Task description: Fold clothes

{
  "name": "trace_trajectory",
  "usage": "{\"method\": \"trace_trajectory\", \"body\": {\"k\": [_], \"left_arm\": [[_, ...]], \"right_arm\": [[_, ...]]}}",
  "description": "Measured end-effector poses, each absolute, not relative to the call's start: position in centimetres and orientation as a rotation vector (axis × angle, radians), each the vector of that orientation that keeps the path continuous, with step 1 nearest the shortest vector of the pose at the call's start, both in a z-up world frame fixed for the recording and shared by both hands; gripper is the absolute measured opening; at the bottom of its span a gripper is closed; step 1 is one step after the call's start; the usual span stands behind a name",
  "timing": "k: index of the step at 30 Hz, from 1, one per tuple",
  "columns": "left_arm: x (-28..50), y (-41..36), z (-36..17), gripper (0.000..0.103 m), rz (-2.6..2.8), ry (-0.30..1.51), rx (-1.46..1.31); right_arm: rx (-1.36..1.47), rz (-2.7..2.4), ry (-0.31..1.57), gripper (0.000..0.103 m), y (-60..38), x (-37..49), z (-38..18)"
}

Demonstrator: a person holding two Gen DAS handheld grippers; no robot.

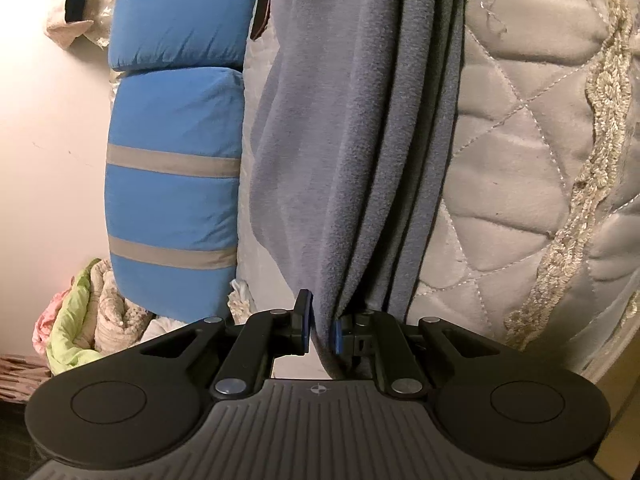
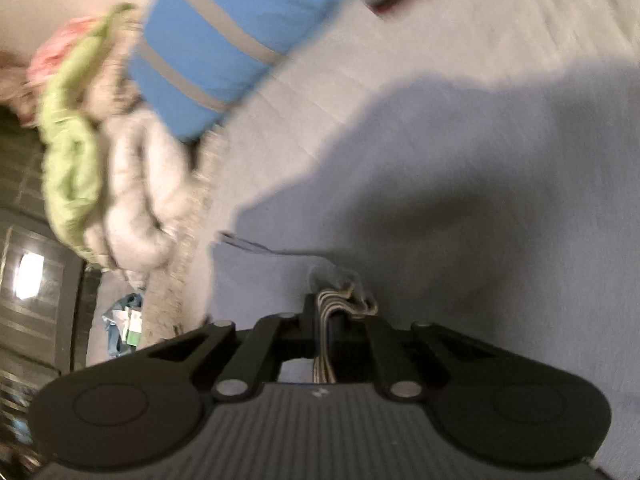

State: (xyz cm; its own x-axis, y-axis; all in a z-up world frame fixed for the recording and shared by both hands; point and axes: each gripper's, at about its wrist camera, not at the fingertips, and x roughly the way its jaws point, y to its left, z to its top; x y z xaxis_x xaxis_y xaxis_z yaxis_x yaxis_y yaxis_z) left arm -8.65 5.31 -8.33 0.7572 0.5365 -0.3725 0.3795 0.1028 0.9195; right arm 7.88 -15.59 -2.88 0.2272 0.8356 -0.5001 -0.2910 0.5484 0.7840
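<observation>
Mid-fold: left gripper (image 1: 322,330) clenched on grey garment (image 1: 344,140) hanging toward twelve o'clock over quilted bed (image 1: 520,140); right gripper (image 2: 332,312) clamping its bunched, striped hem (image 2: 340,300). Unfinished; laying flat and creasing apparently remain.

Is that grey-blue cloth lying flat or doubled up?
Doubled up: the grey-blue cloth shows several stacked layers along one edge, pinched by the left gripper.

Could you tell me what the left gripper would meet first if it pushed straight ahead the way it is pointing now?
Most likely the grey fleece garment itself: the left gripper is shut on its edge, and the cloth stretches directly ahead. Behind it lies the quilted bedspread, though depth is hard to judge.
</observation>
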Motion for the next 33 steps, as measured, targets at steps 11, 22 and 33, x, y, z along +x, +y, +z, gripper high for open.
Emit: {"method": "trace_trajectory", "body": {"k": [11,22,33], "left_arm": [[-7.6,5.2,-8.3,0.012,0.128,0.778,1.495],[-7.3,5.8,-6.3,0.064,0.151,0.798,1.466],[-6.9,9.1,6.7,0.071,-0.063,0.893,0.772]], "right_arm": [[0.431,0.723,1.164,0.006,-15.5,8.0,-3.6],[0.711,0.684,1.267,0.048,-17.4,9.1,-5.6],[0.522,0.673,1.123,0.033,-16.0,9.1,-3.4]]}}
